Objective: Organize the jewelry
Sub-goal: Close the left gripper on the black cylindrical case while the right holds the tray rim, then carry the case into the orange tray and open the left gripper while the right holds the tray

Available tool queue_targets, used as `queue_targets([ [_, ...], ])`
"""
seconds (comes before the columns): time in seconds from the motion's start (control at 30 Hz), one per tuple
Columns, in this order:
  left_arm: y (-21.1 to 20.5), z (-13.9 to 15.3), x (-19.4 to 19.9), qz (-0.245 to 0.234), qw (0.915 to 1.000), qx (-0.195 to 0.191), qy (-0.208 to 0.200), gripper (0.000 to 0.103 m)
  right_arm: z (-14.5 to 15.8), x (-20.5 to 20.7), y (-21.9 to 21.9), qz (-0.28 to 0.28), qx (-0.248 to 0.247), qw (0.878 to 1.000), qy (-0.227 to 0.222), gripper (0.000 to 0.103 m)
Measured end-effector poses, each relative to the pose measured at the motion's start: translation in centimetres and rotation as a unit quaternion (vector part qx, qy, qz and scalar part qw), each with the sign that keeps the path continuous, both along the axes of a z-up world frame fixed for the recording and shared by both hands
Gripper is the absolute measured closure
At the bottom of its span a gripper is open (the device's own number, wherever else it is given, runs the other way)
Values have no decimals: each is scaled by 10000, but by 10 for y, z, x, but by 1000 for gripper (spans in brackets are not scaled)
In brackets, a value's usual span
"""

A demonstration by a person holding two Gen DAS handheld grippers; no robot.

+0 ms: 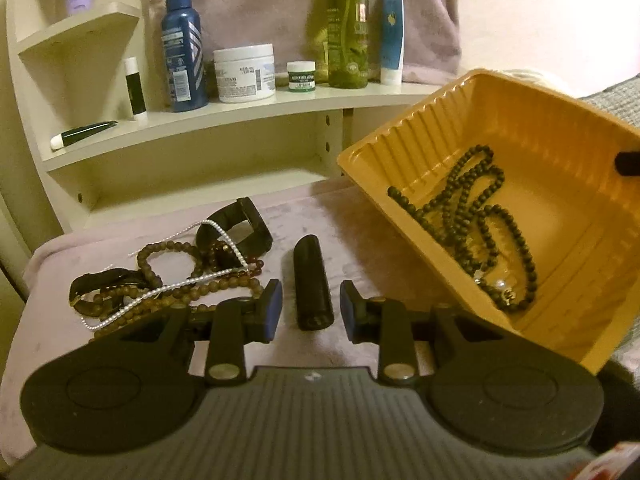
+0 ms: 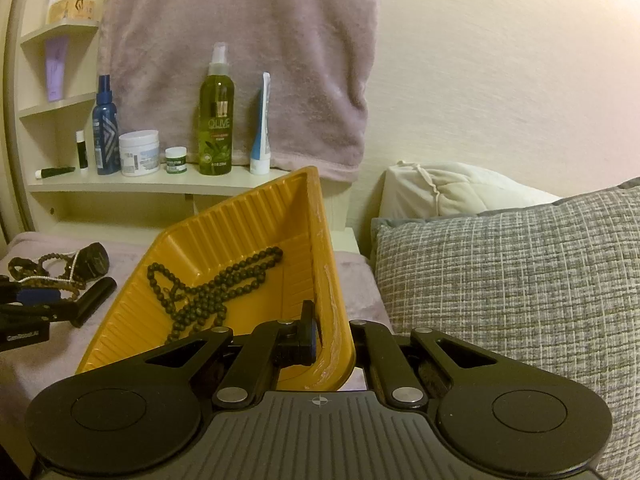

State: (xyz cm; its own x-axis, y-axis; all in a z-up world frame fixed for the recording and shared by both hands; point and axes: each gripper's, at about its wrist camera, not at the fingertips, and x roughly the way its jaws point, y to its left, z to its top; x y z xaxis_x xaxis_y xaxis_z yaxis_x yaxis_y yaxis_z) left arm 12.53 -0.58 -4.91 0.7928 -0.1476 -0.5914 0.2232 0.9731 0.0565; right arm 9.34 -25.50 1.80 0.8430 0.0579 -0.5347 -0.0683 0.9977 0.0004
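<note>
Left claw spread over the jewelry, right claw pinching the tilted tray.

Left wrist view: the left claw [image 1: 310, 306] is hovering spread wide around a black tube [image 1: 311, 282] on the blanket-covered surface [image 1: 360, 216], with tangled bracelets [image 1: 176, 276] lying toward its left edge; the yellow tray [image 1: 420, 148] is tilting at the right, holding a dark bead necklace [image 1: 472, 216]. Right wrist view: the right claw [image 2: 334, 338] is pinching the tray's near wall (one finger inside, one outside), the necklace sitting in the tray's low part.
</note>
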Motion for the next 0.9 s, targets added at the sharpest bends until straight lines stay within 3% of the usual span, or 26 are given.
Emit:
queue_targets([
  [0.57, -7, -17, 15, -14, 9998, 118, 169, 76, -1, 1, -1, 12, -16, 10000, 3, 98],
  [0.9, -7, -17, 16, 2, 9997, 97, 219, 83, -1, 1, -1, 12, -10, 10000, 5, 98],
])
